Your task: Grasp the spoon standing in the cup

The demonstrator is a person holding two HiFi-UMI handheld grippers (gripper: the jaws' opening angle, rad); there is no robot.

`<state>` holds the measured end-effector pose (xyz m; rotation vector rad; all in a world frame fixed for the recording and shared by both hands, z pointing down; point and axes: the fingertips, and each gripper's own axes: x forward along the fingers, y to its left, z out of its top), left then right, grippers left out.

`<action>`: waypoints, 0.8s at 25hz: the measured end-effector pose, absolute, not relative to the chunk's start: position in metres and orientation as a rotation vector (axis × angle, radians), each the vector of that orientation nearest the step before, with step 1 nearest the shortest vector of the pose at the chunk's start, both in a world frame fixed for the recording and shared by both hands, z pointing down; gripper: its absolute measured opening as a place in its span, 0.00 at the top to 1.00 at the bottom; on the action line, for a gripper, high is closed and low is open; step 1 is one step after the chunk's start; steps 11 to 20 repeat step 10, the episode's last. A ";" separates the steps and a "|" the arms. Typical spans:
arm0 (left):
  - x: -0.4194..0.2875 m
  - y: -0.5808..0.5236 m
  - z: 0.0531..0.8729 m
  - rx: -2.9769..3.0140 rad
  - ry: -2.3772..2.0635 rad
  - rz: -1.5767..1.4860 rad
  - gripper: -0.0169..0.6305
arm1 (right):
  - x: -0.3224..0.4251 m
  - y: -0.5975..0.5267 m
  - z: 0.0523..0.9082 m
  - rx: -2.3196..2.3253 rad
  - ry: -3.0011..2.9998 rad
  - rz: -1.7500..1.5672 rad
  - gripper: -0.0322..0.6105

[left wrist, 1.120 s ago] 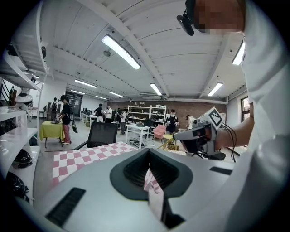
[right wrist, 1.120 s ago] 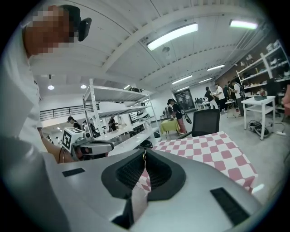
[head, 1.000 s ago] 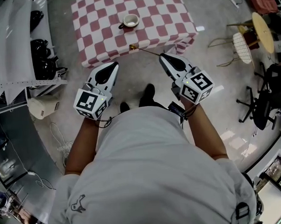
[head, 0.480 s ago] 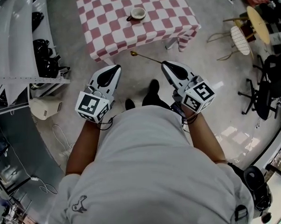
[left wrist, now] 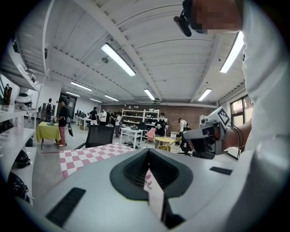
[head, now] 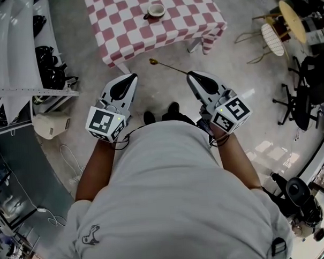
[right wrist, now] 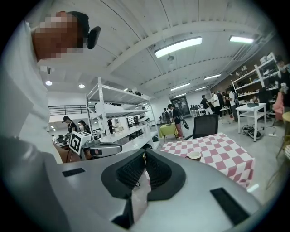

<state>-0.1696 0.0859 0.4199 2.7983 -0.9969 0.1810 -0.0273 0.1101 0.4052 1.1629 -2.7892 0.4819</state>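
Head view: we note right hand-held gripper clamping spoon, left hand-held gripper clenched empty; checkered tabletop with cup beyond both, concrete floor beneath.

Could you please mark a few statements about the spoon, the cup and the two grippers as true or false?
1. The cup sits on the checked tablecloth. True.
2. The spoon stands in the cup. False: the right gripper holds the spoon by its handle, away from the cup.
3. The left gripper is shut and empty. True.
4. Both grippers hang over the tablecloth. False: both are over the floor, short of it.
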 end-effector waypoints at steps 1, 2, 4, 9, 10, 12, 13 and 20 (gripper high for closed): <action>-0.170 0.086 0.418 2.801 -1.000 0.177 0.96 | -0.028 0.111 0.404 1.158 -2.790 0.476 0.90; -0.169 0.087 0.418 2.805 -0.994 0.177 0.96 | -0.029 0.112 0.403 1.155 -2.791 0.469 0.90; -0.167 0.088 0.417 2.814 -0.978 0.183 0.96 | -0.029 0.114 0.402 1.156 -2.795 0.465 0.90; -0.160 0.090 0.413 2.826 -0.964 0.173 0.96 | -0.027 0.116 0.406 1.159 -2.791 0.481 0.90; -0.158 0.091 0.413 2.830 -0.960 0.172 0.96 | -0.026 0.116 0.406 1.158 -2.788 0.481 0.90; -0.158 0.091 0.413 2.830 -0.960 0.172 0.96 | -0.026 0.116 0.406 1.158 -2.788 0.481 0.90; -0.158 0.091 0.413 2.830 -0.960 0.172 0.96 | -0.026 0.116 0.406 1.158 -2.788 0.481 0.90; -0.158 0.091 0.413 2.830 -0.960 0.172 0.96 | -0.026 0.116 0.406 1.158 -2.788 0.481 0.90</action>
